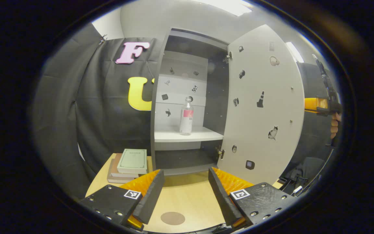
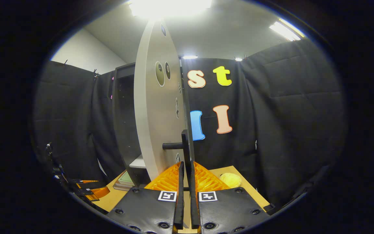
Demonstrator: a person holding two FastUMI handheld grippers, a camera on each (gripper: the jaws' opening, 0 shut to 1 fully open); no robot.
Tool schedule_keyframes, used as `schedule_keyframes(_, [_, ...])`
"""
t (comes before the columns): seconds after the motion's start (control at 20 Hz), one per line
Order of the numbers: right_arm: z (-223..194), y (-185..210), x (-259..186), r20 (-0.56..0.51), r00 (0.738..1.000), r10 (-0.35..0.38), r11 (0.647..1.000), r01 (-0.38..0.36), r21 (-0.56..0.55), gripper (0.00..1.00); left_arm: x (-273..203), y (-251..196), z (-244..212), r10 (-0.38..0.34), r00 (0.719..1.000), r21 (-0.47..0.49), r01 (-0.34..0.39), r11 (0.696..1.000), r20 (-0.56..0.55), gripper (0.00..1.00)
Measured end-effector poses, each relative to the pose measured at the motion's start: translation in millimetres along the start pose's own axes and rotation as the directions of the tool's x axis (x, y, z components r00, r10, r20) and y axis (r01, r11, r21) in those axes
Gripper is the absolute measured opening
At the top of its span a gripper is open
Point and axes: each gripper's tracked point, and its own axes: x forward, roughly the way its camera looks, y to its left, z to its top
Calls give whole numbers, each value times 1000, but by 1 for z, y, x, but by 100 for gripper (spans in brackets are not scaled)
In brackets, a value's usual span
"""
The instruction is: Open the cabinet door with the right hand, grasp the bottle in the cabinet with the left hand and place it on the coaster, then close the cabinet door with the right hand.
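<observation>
Clear plastic bottle with pink label (image 1: 186, 116) stands upright on white cabinet shelf (image 1: 203, 134), straight ahead of spread left gripper (image 1: 183, 191), well apart. Right gripper (image 2: 185, 182) seemingly pinching dark door handle (image 2: 184, 144); grey door (image 1: 261, 107) open.

Cabinet (image 1: 187, 143): dark carcass, pale inner back panel w/ small stickers, white shelf inside. Stands on desk at rear. Cabinet door (image 1: 265, 107): pale grey, swung wide open to right on hinges, inner face dotted w/ small stickers (cone, cat etc.); dark bar handle (image 2: 184, 144) on outer face, seen in right gripper view. Bottle (image 1: 186, 116): clear, small cap, pink-red label, upright on white shelf, mid-shelf, apart from side walls. Coaster (image 1: 172, 218): round, brown, flat on light wood desk, well in front of cabinet, nothing on it.
</observation>
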Motion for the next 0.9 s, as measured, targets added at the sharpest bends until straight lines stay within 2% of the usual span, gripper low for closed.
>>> schedule_keyframes(0.2, [2, -23, 1, 14, 999, -46, 999, 46, -7, 9, 2, 0, 0, 2, 1000, -13, -2, 1000, 2, 84])
schedule_keyframes(0.35, [3, -45, 0, 21, 996, -81, 997, 82, -6, 5, 2, -1, 3, -9, 1000, -7, 9, 1000, 13, 84])
schedule_keyframes(0.4, [4, -48, -1, 21, 997, -73, 997, 73, 0, 0, 3, -1, 6, -11, 1000, -8, 11, 1000, 21, 84])
schedule_keyframes(0.5, [1, -45, -4, 21, 999, -44, 999, 43, 26, 12, 4, 0, 8, -14, 1000, -11, 15, 1000, 28, 84])
schedule_keyframes(0.55, [0, -46, -7, 20, 999, -39, 998, 39, 41, 7, 4, 0, 9, -14, 999, -9, 14, 1000, 30, 83])
schedule_keyframes(0.7, [-5, -56, -15, 1, 998, -59, 996, 59, 62, 8, 11, 3, 14, -10, 999, 5, 10, 1000, 30, 82])
schedule_keyframes(0.8, [-13, -68, -30, -11, 995, -95, 994, 95, 57, 5, 21, 5, 25, -19, 999, 15, 18, 1000, 46, 82])
schedule_keyframes(0.85, [-14, -75, -38, -17, 993, -115, 992, 116, 57, 0, 26, 7, 34, -23, 998, 22, 22, 1000, 57, 82])
schedule_keyframes(0.9, [-14, -81, -47, -21, 990, -137, 989, 138, 59, 4, 32, 9, 45, -25, 997, 31, 23, 999, 70, 82])
